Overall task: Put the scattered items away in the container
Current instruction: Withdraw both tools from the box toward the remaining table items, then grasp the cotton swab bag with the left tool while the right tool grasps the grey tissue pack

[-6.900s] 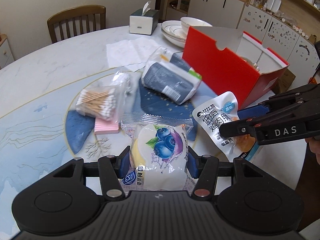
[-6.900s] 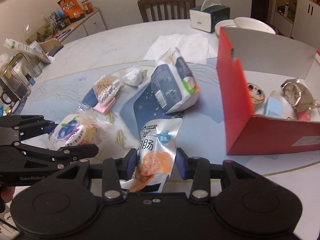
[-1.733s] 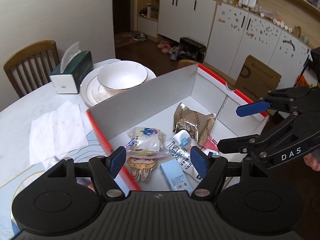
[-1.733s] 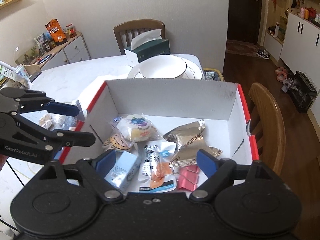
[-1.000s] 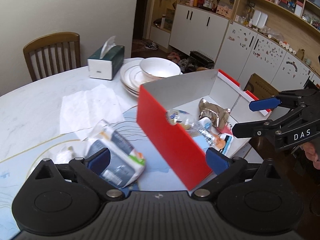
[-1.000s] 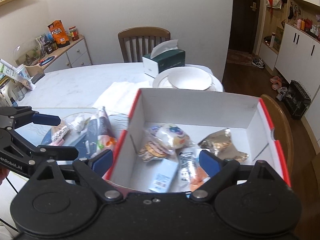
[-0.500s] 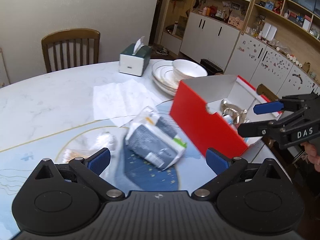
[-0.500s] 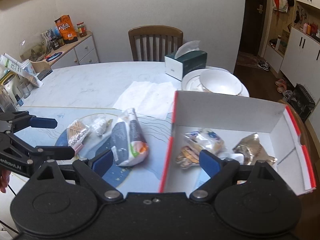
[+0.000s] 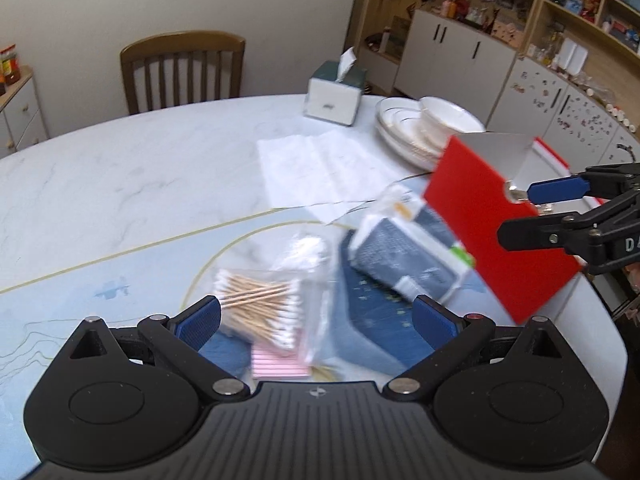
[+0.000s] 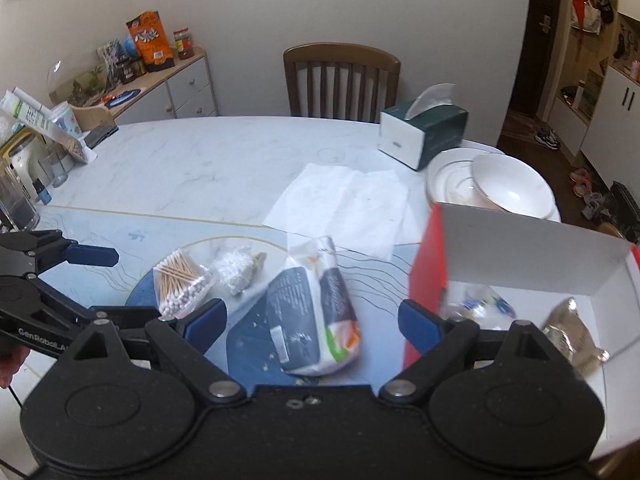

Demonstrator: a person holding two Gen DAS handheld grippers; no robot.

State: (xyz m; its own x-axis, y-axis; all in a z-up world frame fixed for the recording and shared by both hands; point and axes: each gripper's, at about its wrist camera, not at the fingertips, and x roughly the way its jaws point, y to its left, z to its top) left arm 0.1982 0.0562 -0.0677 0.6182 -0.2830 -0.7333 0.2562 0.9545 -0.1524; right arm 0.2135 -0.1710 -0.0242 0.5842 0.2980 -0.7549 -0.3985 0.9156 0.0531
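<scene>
Red box (image 10: 520,256) sits at right edge of the desk (image 9: 140,168), open top, w/ snack packs inside: blueberry pack (image 10: 480,300) and gold foil pack (image 10: 572,332) visible. Both went in w/in the last few secs; blueberry pack and white pouch no longer on the desk. Both tools have since pulled back from over the box toward the leftover pile. Left tool (image 9: 316,318) spread wide, empty, above the cotton swab bag (image 9: 260,304). Right tool (image 10: 312,320) also spread, empty, over the grey-white pack (image 10: 312,312).

Means: 2 more items done; prob. next pair = swabs + grey pack. Also left: pink pad (image 9: 280,364), small white bag (image 10: 236,268).

Desk: round, marble-look w/ blue pattern; paper sheets (image 10: 344,200), tissue box (image 10: 424,132), plates + bowl (image 10: 504,192). Room: wooden chair (image 10: 340,80), sideboard w/ snacks, white cabinets.
</scene>
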